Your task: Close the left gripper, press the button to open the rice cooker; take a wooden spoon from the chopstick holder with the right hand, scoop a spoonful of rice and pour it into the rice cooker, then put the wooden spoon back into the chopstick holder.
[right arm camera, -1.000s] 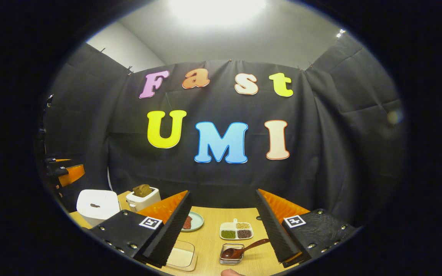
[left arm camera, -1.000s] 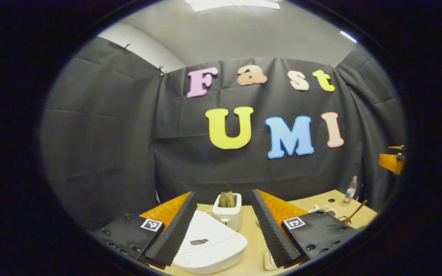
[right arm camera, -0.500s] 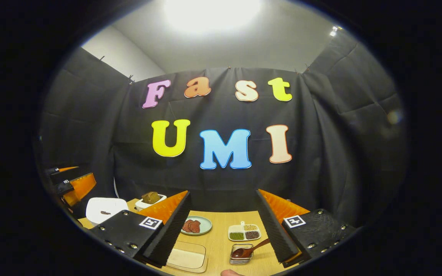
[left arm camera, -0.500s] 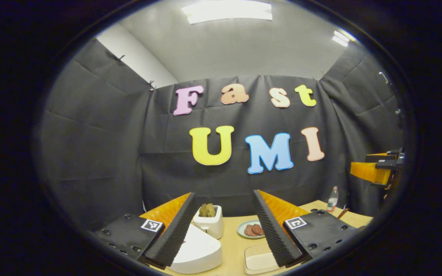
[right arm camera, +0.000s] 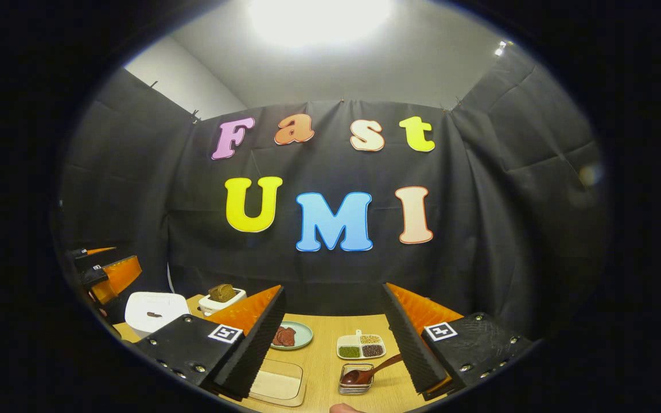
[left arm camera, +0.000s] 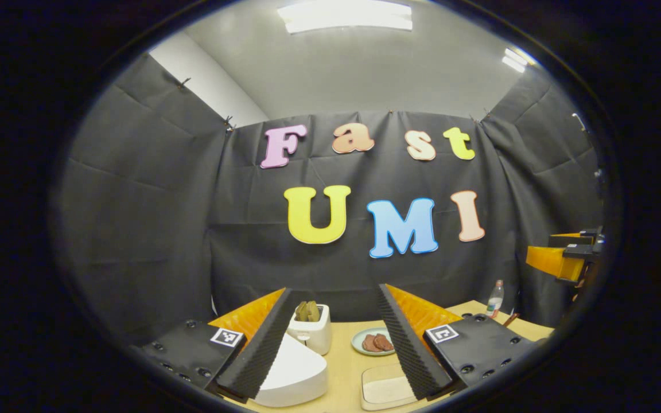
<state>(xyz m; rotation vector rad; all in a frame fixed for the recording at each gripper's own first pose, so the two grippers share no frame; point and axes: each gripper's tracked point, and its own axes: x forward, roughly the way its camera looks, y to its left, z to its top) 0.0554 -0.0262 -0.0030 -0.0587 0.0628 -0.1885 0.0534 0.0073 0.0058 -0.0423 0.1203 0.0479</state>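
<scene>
Wooden spoon (right arm camera: 372,371) in holder (right arm camera: 355,379), right claw (right arm camera: 333,344) gaping

The rice cooker (right arm camera: 151,310) stands left of the toaster (right arm camera: 221,299), wooden spoon (right arm camera: 369,373) right.

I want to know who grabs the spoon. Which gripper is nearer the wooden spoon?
Right. The right gripper hovers just above the wooden spoon; the left gripper is over by the rice cooker.

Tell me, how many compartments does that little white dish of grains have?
4, in a two-by-two grid in the divided dish, past the wire holder with the wooden spoon: two pale fills behind, green front-left, dark front-right.
</scene>
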